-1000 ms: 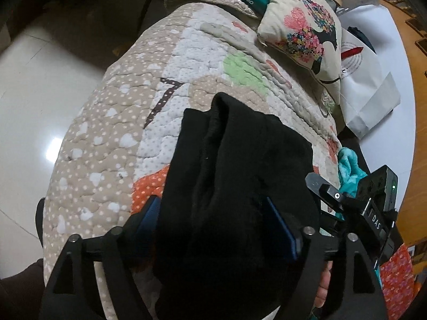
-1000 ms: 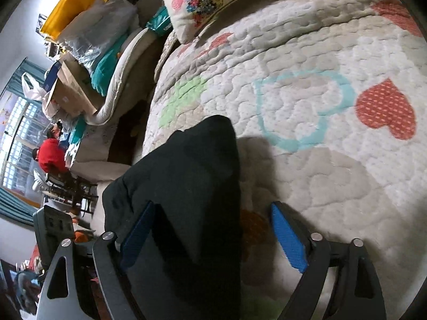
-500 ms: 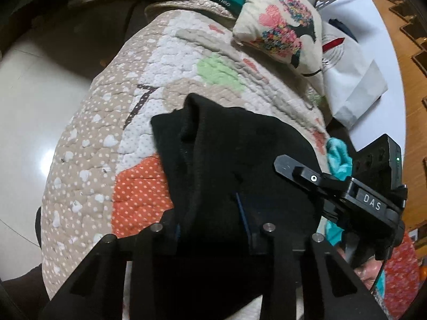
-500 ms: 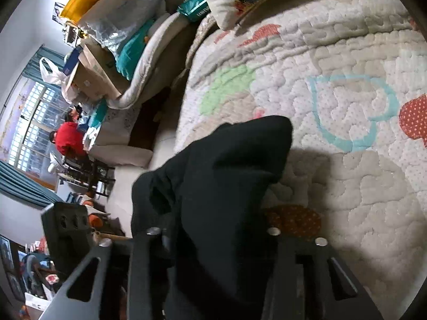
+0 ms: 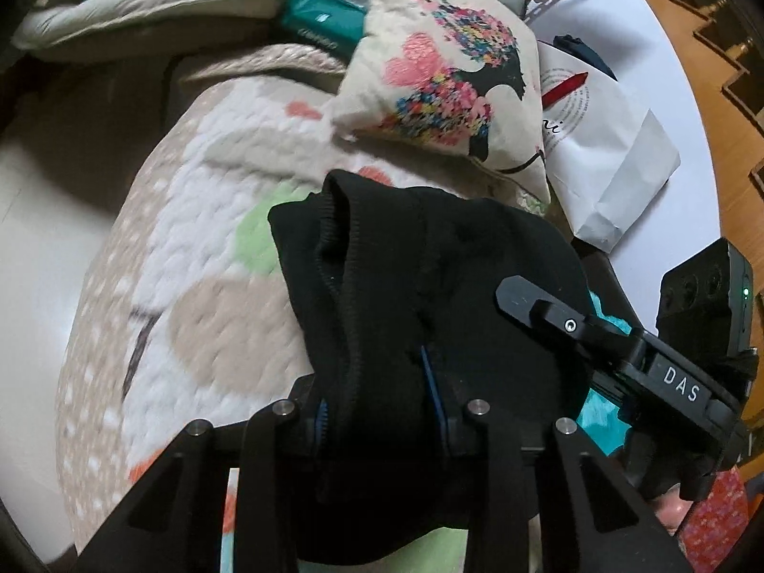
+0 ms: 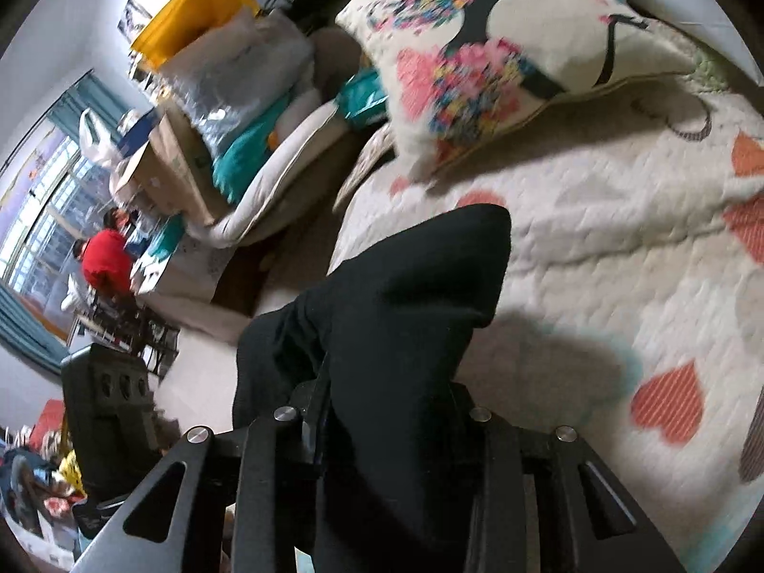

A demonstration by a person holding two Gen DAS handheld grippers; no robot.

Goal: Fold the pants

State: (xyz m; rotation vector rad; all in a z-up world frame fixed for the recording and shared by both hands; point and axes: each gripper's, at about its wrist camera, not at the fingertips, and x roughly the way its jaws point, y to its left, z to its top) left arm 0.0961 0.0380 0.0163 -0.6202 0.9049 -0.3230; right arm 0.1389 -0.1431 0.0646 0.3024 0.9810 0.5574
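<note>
Right at the left gripper (image 5: 382, 410), the two jaws are pinched in on a thick bunch of the black pants (image 5: 429, 296), a thin blue edge of pad showing on either side of the cloth. The fabric bulges up and forward out of the jaws, with a ribbed hem curling at its far left corner. The right gripper (image 6: 387, 406) is clamped the same way on another fold of the pants (image 6: 401, 315), which rise out of its jaws and lean ahead to a blunt, rounded tip.

Just to the right of the left gripper sits the body of the right one, black with white lettering. To the left of the right gripper, the boxy black housing of the left one shows.

Below and beyond the held cloth lies the quilted bedspread (image 6: 597, 248), pale with orange hearts and a green patch; the pants throw a shadow on it just ahead of the right gripper. Farther ahead a cream cushion (image 5: 453, 76) with a bright flowery print rests on the quilt. To the right of it is a white paper bag (image 5: 616, 162).
</note>
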